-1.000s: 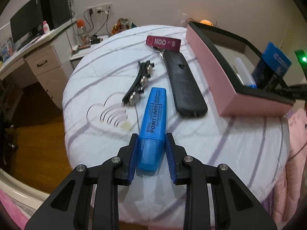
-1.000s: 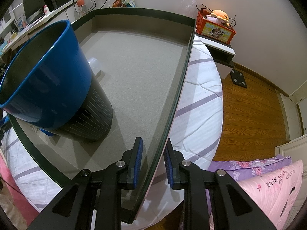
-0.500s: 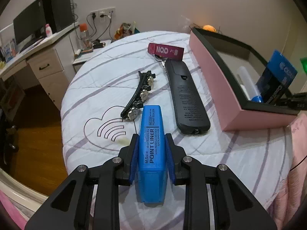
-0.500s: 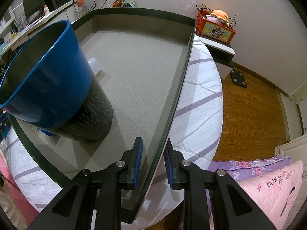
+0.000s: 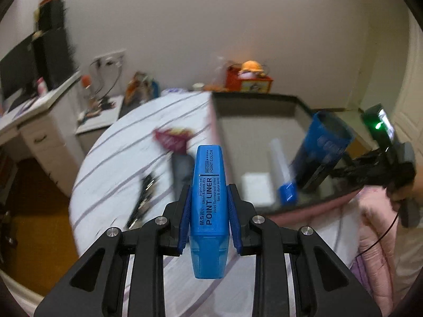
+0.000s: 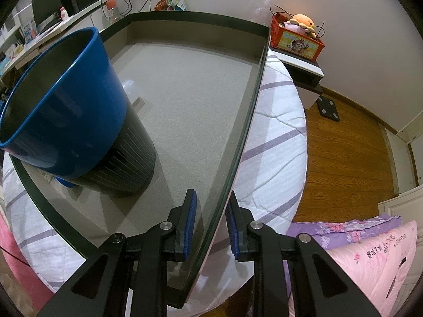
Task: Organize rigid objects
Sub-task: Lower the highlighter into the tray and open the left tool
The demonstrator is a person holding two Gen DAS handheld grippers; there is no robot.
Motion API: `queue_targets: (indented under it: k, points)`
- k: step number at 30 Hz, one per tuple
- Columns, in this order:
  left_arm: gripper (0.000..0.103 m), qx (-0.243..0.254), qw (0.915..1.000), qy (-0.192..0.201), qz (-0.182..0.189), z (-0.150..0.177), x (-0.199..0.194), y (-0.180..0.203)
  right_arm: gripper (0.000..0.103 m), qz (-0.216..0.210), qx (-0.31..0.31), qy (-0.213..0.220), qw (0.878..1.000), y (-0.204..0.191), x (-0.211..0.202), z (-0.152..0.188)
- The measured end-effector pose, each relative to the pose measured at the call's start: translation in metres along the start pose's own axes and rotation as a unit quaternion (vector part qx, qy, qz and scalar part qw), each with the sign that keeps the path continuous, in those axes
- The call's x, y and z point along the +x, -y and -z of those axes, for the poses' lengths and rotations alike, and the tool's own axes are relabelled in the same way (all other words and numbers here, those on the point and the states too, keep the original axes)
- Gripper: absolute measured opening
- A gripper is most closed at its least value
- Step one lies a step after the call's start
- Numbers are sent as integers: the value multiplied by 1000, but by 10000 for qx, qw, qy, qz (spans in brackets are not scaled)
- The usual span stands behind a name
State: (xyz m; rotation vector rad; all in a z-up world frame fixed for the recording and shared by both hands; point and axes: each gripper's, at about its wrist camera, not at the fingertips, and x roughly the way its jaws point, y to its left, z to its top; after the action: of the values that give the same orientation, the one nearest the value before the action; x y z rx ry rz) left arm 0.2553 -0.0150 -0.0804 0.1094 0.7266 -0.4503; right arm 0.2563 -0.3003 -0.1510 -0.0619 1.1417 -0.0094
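My left gripper (image 5: 209, 206) is shut on a blue highlighter (image 5: 210, 198) marked POINT LINER and holds it in the air above the bed. Beyond it lies the pink box (image 5: 264, 142) with a grey floor. In the box stand a blue-and-black cup (image 5: 321, 150), a clear tube (image 5: 279, 163) and a white card (image 5: 257, 189). My right gripper (image 6: 210, 224) is shut on the box's right wall (image 6: 235, 163), with one finger inside and one outside. The cup (image 6: 68, 111) stands large at the left of the right wrist view.
A black remote (image 5: 182, 169), a dark red tag (image 5: 171, 138) and a black hair clip (image 5: 142, 200) lie on the striped white bed (image 5: 119, 158). A desk (image 5: 39, 121) stands left. A red toy crate (image 6: 297, 42) sits on a nightstand. Wooden floor (image 6: 349, 158) lies right.
My left gripper has lifted the highlighter off the bed and swung right toward the box. The right gripper has not moved.
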Motion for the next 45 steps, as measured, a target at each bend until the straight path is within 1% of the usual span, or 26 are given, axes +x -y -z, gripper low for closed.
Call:
queue_targets:
  k: [3, 7, 13, 18, 22, 24, 25, 26, 27, 28, 29, 31, 33, 35, 40, 42, 45]
  points:
    - [26, 227, 9995, -39, 232, -20, 18, 24, 23, 19, 3, -12, 10000, -3, 0, -1]
    - [26, 363, 9980, -153, 502, -38, 41, 43, 23, 3, -42, -54, 10000, -5, -1, -3]
    - [26, 278, 9961, -417, 730, -51, 74, 46, 23, 17, -99, -35, 9999, -5, -2, -5]
    - [26, 244, 9951, -578, 763, -56, 92, 47, 23, 19, -104, -30, 9999, -6, -2, -5]
    - [27, 260, 9947, -694, 716, -57, 103, 50, 23, 45, -74, 39, 10000, -7, -4, -4]
    - [27, 282, 9949, -674, 699, -57, 104, 53, 22, 46, -32, 106, 9999, -7, -7, -2]
    - [29, 288, 9950, -668, 684, -58, 105, 54, 21, 47, -11, 138, 9999, -7, -9, 0]
    - [35, 274, 9953, -654, 655, -58, 104, 53, 21, 55, 26, 179, 9998, -7, -11, 2]
    - [39, 268, 9956, -628, 639, -58, 104, 53, 20, 56, 67, 218, 9997, -7, -12, 4]
    - [47, 264, 9958, -607, 633, -58, 103, 52, 20, 53, 96, 242, 9996, -7, -13, 4]
    - [50, 247, 9961, -593, 609, -58, 102, 51, 20, 57, 135, 293, 9995, -7, -14, 6]
    - [51, 233, 9963, -554, 616, -58, 98, 49, 19, 71, 176, 358, 9992, -8, -16, 8]
    - [54, 167, 9967, -475, 643, -59, 92, 45, 17, 81, 241, 411, 9988, -9, -18, 10]
    - [62, 111, 9970, -367, 667, -59, 85, 42, 16, 114, 284, 458, 9985, -10, -20, 11]
    - [66, 6, 9980, -172, 600, -59, 67, 29, 14, 228, 330, 571, 9976, -16, -24, 16]
    - [70, -58, 9982, -120, 581, -57, 60, 21, 14, 238, 358, 618, 9972, -15, -25, 17]
    - [71, -130, 9990, -58, 433, -52, 50, 5, 14, 237, 394, 637, 9969, -15, -25, 18]
